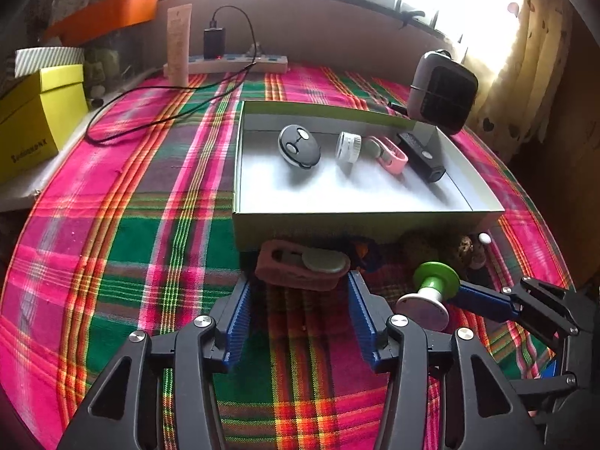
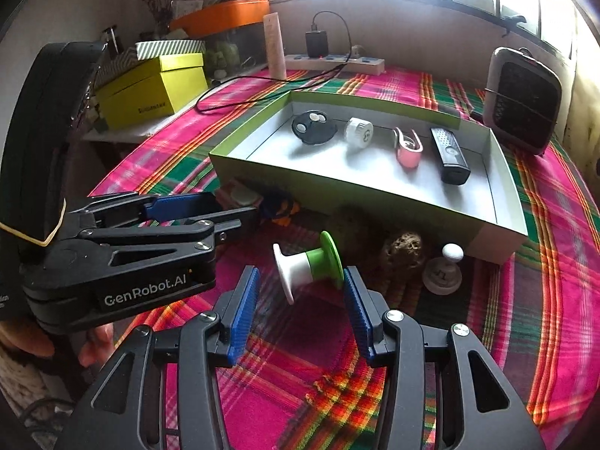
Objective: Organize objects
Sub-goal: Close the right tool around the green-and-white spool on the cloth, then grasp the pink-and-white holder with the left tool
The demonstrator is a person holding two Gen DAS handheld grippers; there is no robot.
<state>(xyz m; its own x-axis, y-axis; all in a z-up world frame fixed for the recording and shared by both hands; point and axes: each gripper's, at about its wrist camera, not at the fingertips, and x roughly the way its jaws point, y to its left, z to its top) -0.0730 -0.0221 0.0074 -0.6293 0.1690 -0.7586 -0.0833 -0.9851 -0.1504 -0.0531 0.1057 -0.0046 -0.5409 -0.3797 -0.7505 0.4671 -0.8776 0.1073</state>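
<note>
A shallow green-and-white box (image 1: 360, 217) (image 2: 337, 191) on the plaid cloth holds a round black remote (image 1: 299, 146), a white cylinder (image 1: 348, 147), a pink clip (image 1: 388, 153) and a black device (image 1: 422, 157). In front of the box lie a reddish-brown case with a pale lid (image 1: 303, 264), a green-and-white spool (image 2: 309, 268) (image 1: 431, 294), a brown ball (image 2: 403, 251) and a white-knobbed disc (image 2: 444, 270). My left gripper (image 1: 298, 281) is open, its tips either side of the case. My right gripper (image 2: 300, 273) is open around the spool.
A grey heater (image 1: 442, 92) stands at the back right. A power strip (image 1: 240, 62) with charger and cable, a cream tube (image 1: 179, 45), a yellow box (image 1: 35, 112) and an orange tub (image 1: 101, 15) are at the back left.
</note>
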